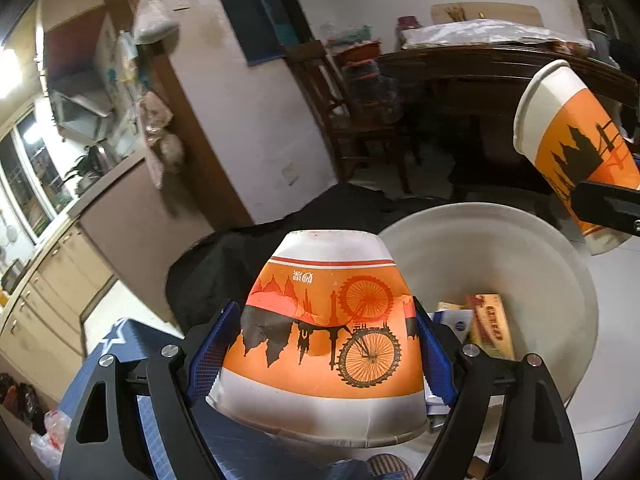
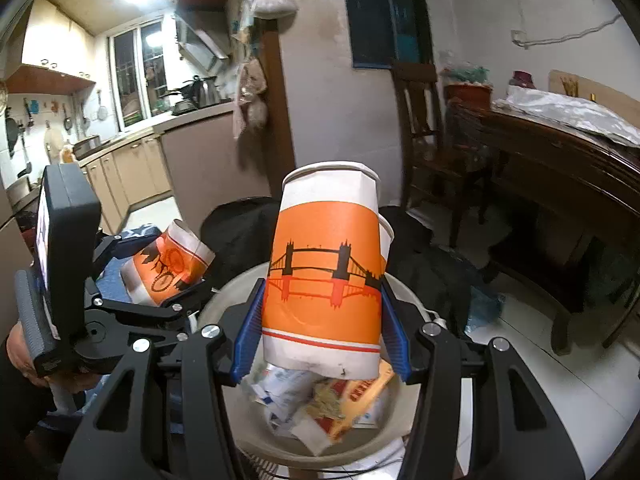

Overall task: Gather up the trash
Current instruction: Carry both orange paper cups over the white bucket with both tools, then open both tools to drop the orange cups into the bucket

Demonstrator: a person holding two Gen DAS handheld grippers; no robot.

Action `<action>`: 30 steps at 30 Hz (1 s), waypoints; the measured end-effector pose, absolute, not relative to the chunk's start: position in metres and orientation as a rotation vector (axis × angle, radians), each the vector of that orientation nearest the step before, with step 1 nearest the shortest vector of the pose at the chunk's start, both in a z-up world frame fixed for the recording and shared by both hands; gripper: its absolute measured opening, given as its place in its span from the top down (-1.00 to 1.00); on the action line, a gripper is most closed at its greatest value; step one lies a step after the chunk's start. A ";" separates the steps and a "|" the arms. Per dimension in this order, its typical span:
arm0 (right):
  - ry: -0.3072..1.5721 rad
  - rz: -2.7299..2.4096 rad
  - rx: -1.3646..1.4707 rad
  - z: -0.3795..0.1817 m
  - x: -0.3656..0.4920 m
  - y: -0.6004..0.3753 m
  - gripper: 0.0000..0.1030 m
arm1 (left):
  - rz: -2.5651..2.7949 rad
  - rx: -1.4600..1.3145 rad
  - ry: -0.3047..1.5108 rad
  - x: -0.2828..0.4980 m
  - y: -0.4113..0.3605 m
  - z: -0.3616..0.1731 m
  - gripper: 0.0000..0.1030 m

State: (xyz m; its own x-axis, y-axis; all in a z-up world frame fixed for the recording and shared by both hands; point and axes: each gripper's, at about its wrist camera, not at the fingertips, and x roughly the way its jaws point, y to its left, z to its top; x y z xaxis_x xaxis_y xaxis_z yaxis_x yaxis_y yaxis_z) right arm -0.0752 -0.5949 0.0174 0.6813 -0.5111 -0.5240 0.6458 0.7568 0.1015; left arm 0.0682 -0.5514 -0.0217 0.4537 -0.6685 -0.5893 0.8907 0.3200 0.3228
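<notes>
cups pinched in both jaws, one each, over the bin of trash.

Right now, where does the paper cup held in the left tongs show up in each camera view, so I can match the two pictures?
Left wrist view: the paper cup fills the lower centre, upside down, clamped between the blue pads of the left tongs.
Right wrist view: the same cup sits small at middle left, tilted, in those tongs.
Shared landmark: the white trash bin with wrappers inside, beside the cup.
</notes>
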 end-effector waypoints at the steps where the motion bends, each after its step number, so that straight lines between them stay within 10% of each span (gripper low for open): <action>1: 0.500 -0.669 0.292 0.015 -0.078 -0.597 0.02 | -1.072 0.673 0.390 0.067 -0.553 -0.023 -0.61; 23: 0.642 -0.715 0.323 -0.019 -0.079 -0.627 0.01 | -1.203 0.620 0.425 0.066 -0.589 -0.028 -0.66; 30: 0.643 -0.705 0.326 -0.022 -0.073 -0.635 -0.31 | -1.196 0.604 0.426 0.074 -0.593 -0.027 -0.69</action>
State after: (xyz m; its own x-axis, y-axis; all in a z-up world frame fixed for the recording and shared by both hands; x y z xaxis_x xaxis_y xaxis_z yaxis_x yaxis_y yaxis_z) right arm -0.0734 -0.6347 -0.0218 0.5820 -0.4956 -0.6447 0.6879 0.7229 0.0652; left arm 0.0742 -0.5927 -0.0272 0.3185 -0.7304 -0.6042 0.9479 0.2410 0.2084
